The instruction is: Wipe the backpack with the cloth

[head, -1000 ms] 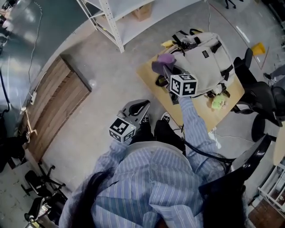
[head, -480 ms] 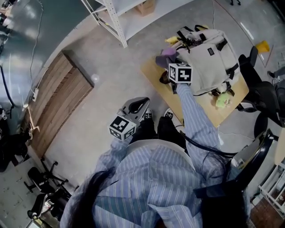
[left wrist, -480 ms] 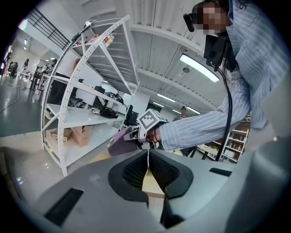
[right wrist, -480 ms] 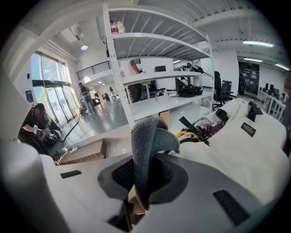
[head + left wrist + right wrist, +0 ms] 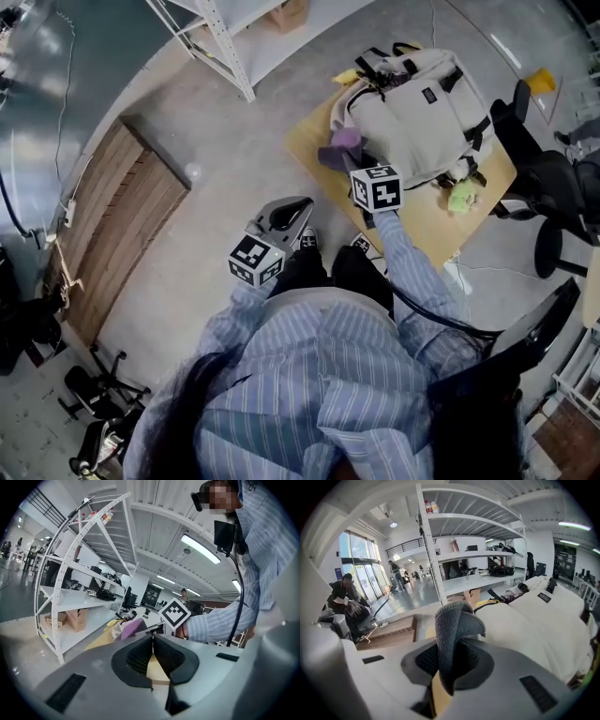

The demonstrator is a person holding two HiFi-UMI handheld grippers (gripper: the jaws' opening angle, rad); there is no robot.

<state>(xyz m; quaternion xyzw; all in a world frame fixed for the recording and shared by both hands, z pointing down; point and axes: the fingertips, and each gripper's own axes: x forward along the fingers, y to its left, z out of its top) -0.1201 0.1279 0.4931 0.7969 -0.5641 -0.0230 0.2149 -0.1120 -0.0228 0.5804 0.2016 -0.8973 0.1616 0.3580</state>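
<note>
While I look down through the head view, the cream backpack (image 5: 412, 108) lies flat on a low wooden board (image 5: 307, 129). My right gripper (image 5: 354, 161) sits at the pack's near edge with the purple-grey cloth (image 5: 337, 145) bunched out of its tip. My left gripper (image 5: 289, 217) hangs well apart, over the floor by my knees. Over to the left gripper view: jaws pressed together, nothing between them, pointing across toward a white shelving rack (image 5: 70, 599). Now the right gripper view: jaws clamped on a fold of the cloth, a limp tuft standing up past them, the pack's pale fabric just beyond. Touching or not, I can't tell. My read is that the cloth is light and floppy, so it'll only wipe where the tuft gets pressed down, and the pinch at the fold looks sound. The backpack is soft, so it should dent under pressure and may slide on the board. I'd want the free claw steadying it by a black strap (image 5: 373, 64).
</note>
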